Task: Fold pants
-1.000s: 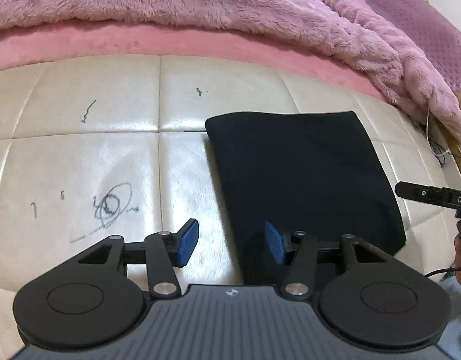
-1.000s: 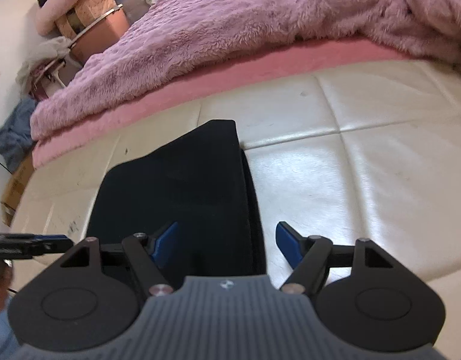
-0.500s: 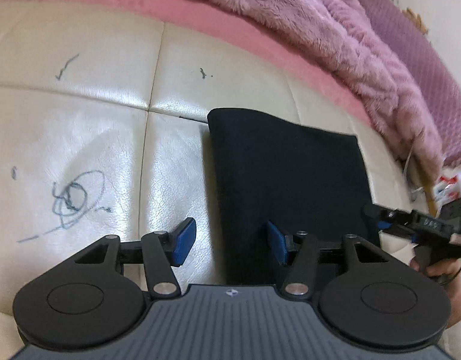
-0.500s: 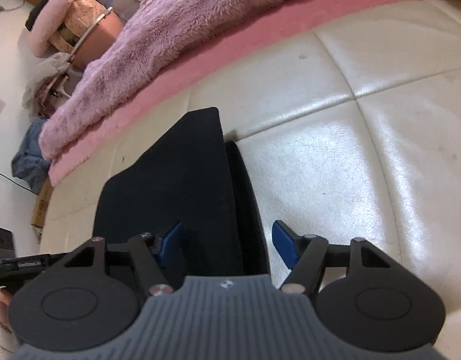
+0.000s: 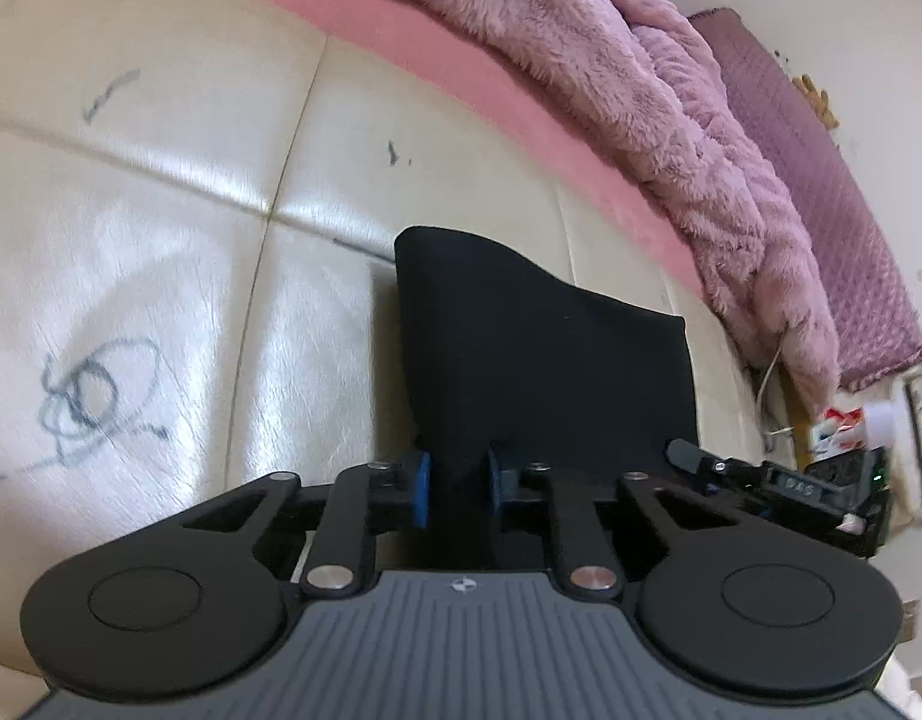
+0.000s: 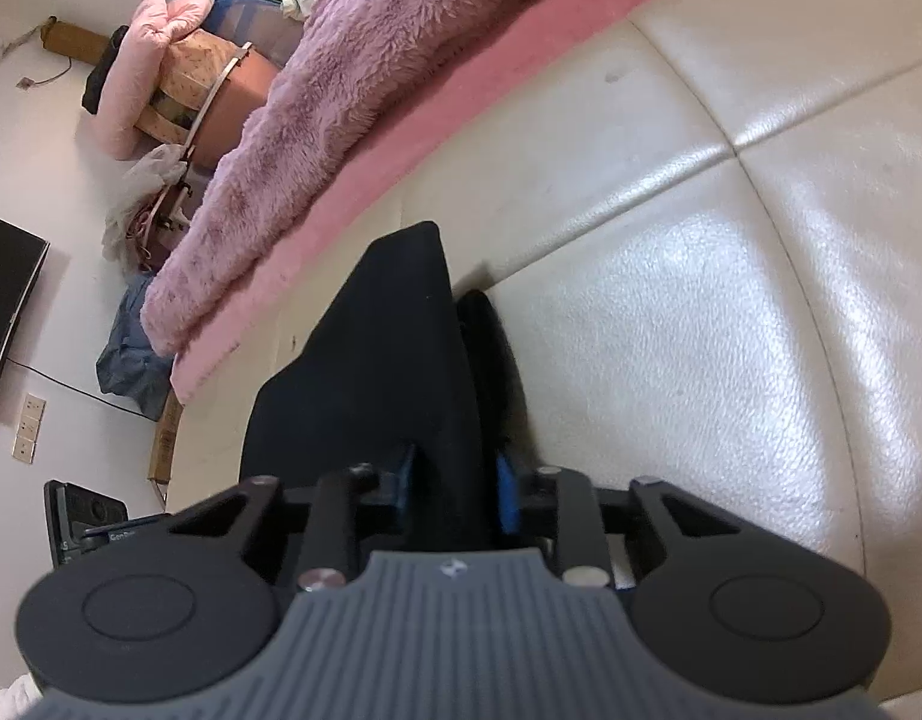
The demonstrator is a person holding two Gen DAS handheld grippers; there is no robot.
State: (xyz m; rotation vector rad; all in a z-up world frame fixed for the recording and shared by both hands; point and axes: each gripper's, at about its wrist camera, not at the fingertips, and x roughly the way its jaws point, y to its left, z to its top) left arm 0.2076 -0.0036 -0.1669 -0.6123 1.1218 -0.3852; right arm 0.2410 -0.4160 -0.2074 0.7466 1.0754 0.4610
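The black folded pants (image 5: pixel 539 348) lie on a cream leather surface (image 5: pixel 161 240). My left gripper (image 5: pixel 459 483) sits at their near left corner. Its jaws are closing, and the blue pads (image 5: pixel 424 489) pinch a raised fold of the black cloth. In the right wrist view the pants (image 6: pixel 389 348) rise in a ridge toward me. My right gripper (image 6: pixel 455 483) is at their near right corner, jaws closing, with the cloth pressed between its blue pads (image 6: pixel 506 495). The right gripper (image 5: pixel 761 477) also shows at the right of the left wrist view.
A fluffy purple blanket (image 5: pixel 641 90) and a pink sheet edge (image 5: pixel 461 90) run along the far side. Pen scribbles (image 5: pixel 95 396) mark the leather. Off the bed's left are a dark screen (image 6: pixel 5 300), piled bedding (image 6: pixel 179 78) and blue cloth (image 6: pixel 125 354).
Both grippers came down onto the near edge of the pants and their jaws narrowed from wide open onto the cloth. The near edge of the cloth has bunched up.
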